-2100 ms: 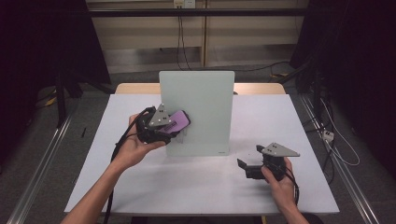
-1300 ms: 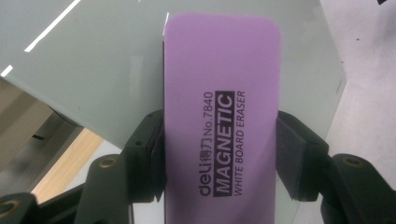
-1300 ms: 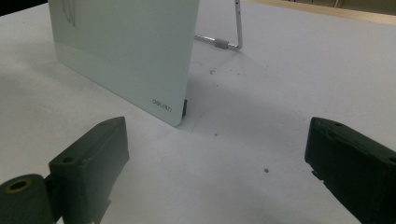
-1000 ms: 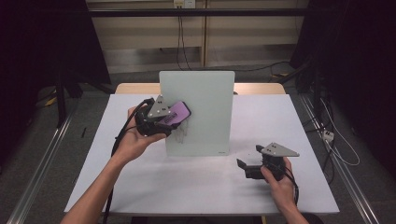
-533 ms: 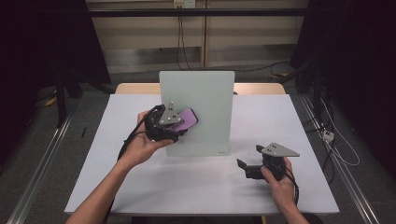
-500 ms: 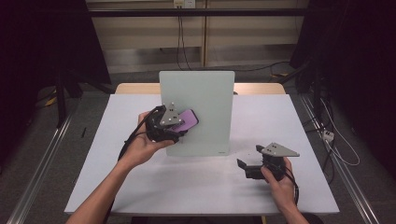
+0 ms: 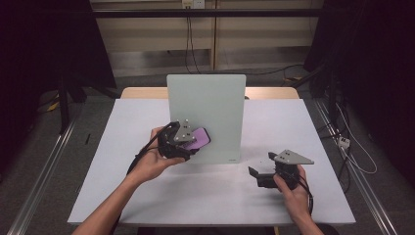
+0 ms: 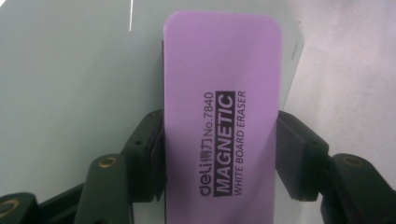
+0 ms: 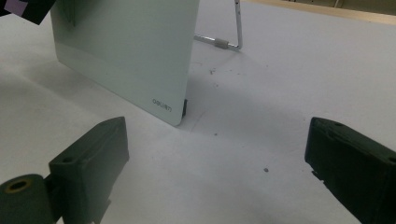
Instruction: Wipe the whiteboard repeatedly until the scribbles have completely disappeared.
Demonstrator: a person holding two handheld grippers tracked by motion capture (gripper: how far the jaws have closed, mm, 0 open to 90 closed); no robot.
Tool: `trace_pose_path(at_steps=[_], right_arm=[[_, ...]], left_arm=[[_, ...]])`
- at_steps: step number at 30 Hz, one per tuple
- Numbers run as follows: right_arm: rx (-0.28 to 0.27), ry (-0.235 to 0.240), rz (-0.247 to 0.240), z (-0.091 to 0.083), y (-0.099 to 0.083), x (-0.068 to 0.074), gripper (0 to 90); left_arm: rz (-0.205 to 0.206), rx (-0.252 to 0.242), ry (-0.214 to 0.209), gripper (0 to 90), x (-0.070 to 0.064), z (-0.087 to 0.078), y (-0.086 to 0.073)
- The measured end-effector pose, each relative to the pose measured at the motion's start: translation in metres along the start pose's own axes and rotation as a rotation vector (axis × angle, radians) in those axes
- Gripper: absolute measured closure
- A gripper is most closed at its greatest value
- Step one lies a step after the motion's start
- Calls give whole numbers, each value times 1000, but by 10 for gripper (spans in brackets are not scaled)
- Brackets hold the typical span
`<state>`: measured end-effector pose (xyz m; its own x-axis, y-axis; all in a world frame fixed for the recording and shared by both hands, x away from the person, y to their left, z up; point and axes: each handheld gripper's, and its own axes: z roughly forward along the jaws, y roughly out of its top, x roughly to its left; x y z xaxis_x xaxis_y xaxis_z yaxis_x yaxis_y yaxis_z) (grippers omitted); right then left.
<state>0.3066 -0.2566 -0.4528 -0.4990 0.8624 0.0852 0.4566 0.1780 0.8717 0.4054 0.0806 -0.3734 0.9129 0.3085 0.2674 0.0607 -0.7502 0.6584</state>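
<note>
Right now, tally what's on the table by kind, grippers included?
Whiteboard: 1
Eraser: 1, purple, clamped in the left gripper
Grippers: 2; the right gripper is open
Total: 4

Left claw (image 8: pixel 219 154) clamping purple magnetic eraser (image 8: pixel 222 116), pale glass board (image 8: pixel 79 84) behind

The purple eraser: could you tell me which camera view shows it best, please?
The left gripper view: the purple eraser sits large between the jaws, label readable. The high view shows it small against the whiteboard; the right gripper view catches just a corner.
</note>
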Motion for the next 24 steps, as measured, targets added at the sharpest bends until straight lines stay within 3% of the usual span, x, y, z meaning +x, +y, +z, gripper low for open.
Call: trace_pose_path(at_steps=[3, 15, 24], right_arm=[[0, 0, 0, 0, 0, 0, 62], [0, 1, 1, 1, 0, 0, 62], [-1, 1, 3, 1, 0, 1, 62]], left_arm=[[2, 1, 9, 410, 2, -4, 1], [-82, -80, 107, 410, 34, -45, -5], [-65, -50, 93, 410, 27, -37, -13]])
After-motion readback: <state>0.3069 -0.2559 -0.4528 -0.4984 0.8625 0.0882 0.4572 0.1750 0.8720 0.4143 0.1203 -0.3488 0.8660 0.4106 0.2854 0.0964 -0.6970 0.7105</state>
